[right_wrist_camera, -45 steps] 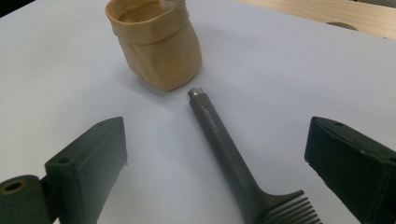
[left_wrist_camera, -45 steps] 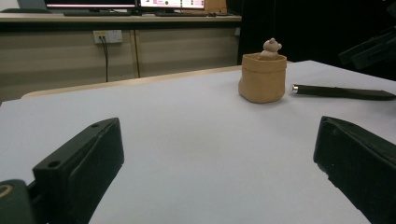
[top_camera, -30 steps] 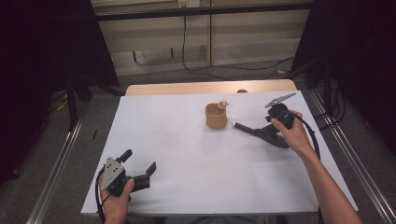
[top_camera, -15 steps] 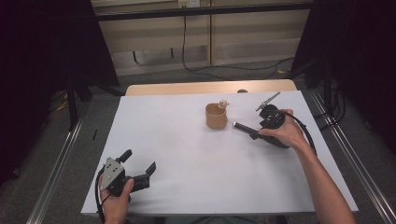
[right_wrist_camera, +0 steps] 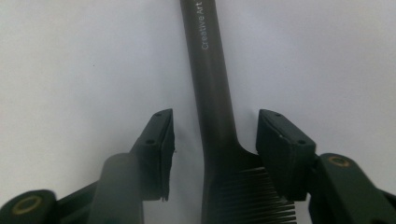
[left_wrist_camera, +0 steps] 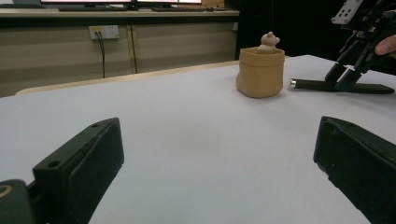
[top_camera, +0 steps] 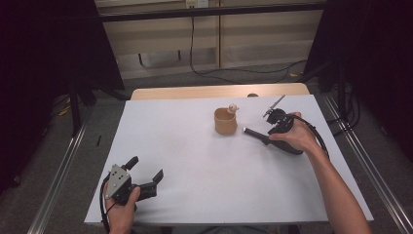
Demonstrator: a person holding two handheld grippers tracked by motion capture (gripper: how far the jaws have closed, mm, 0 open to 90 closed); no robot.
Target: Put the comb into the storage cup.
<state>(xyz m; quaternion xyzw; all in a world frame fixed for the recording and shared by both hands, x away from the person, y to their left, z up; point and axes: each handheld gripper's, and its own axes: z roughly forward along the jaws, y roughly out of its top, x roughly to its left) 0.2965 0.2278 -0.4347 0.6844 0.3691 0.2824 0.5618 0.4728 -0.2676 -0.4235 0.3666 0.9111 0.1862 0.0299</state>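
**Right gripper down over comb, jaws not yet on it**

Counter [top_camera: 195, 161]: wide white top, wooden strip along far edge.

Left gripper [top_camera: 146, 171]: near-left corner of counter, held in the person's left hand, jaws spread wide w/ nothing between them, aimed across the top; well apart from everything else.

Right gripper [right_wrist_camera: 212, 154]: far-right part of counter, pointed down over the comb. Jaws have just been closing. Comb sits between them, but there's a gap on each side, so pads aren't pressing yet; released, not grasping.

Tan pot [top_camera: 225, 121]: upright, just left of the comb's handle tip, close but not touching. Small bear figure [top_camera: 233, 108] at its rim.

Black comb [right_wrist_camera: 210, 84]: lies flat on counter, slim handle toward the pot, teeth end under the right gripper.
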